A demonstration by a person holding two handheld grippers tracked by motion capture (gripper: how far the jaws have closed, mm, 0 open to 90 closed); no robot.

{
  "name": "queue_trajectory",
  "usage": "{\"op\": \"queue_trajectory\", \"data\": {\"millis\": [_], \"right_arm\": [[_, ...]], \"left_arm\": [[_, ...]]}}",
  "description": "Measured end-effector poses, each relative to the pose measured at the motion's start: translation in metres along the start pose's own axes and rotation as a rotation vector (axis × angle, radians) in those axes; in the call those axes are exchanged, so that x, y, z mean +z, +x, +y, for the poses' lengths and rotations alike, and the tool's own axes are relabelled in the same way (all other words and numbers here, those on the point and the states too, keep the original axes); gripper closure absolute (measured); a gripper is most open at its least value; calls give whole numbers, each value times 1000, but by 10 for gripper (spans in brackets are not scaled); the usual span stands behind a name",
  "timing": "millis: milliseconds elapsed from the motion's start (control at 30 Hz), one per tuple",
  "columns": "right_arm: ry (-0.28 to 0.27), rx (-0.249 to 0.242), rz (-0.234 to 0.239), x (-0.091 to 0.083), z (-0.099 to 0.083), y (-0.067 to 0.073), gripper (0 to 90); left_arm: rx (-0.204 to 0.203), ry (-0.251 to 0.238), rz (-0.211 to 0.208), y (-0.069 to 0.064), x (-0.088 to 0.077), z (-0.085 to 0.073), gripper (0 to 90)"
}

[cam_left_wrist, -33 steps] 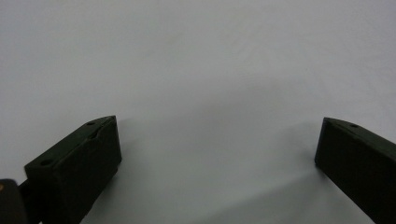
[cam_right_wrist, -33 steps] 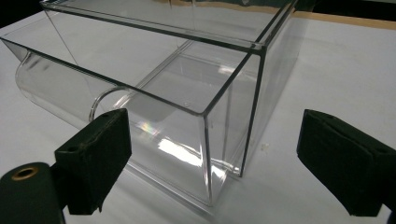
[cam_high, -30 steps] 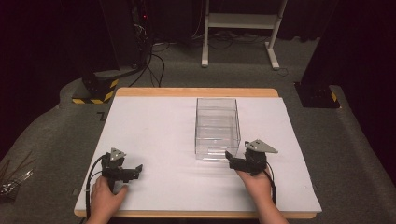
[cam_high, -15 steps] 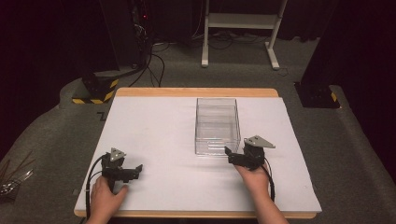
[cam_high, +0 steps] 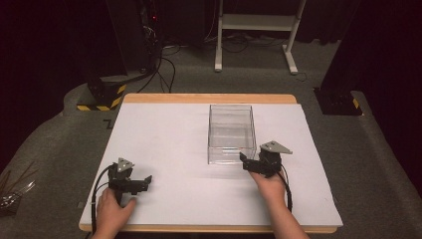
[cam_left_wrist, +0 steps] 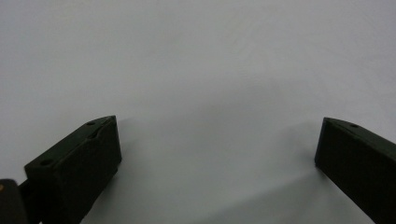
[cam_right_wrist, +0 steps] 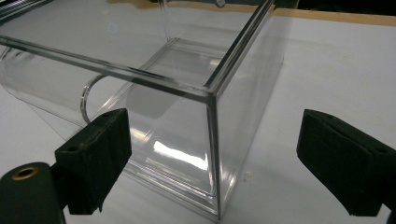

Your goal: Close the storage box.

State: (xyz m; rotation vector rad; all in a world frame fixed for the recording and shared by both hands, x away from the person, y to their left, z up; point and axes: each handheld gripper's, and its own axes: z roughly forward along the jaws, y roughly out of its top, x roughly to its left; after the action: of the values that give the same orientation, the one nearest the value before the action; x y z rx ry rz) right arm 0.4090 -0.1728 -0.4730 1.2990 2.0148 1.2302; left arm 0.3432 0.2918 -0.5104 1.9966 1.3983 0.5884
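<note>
Clear rectangular plastic box (cam_high: 231,133): glossy, smooth, transparent
White table cover (cam_high: 169,149): matt, smooth
Black gripper jaws: matt plastic
Table edge (cam_high: 209,98): light wood

wooden table (cam_high: 209,98), white sheet (cam_high: 164,149) over it, clear box (cam_high: 231,133) on sheet

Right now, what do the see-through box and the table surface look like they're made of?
The box looks like clear hard plastic, perhaps acrylic: glossy walls, bright reflections, and sharp straight edges you can see through. The table has a matte white top, possibly a sheet or laminate, with a light wood-look edge along its far side.
</note>
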Motion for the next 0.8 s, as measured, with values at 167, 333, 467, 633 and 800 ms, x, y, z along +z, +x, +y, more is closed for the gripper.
{"op": "queue_trajectory", "data": {"millis": [167,333,467,633,800], "right_arm": [[-1,7,-5,3,2,-2,101],[-2,9,-19,7,5,-3,102],[0,15,-19,10,6,-5,101],[9,17,-12,12,6,-5,98],[13,19,-12,12,6,-5,98]], "left_arm": [[0,0,0,0,0,0,5],[0,0,0,0,0,0,5],[0,0,0,0,0,0,6],[0,0,0,0,0,0,5],[-1,1,0,0,0,0,5]]}}
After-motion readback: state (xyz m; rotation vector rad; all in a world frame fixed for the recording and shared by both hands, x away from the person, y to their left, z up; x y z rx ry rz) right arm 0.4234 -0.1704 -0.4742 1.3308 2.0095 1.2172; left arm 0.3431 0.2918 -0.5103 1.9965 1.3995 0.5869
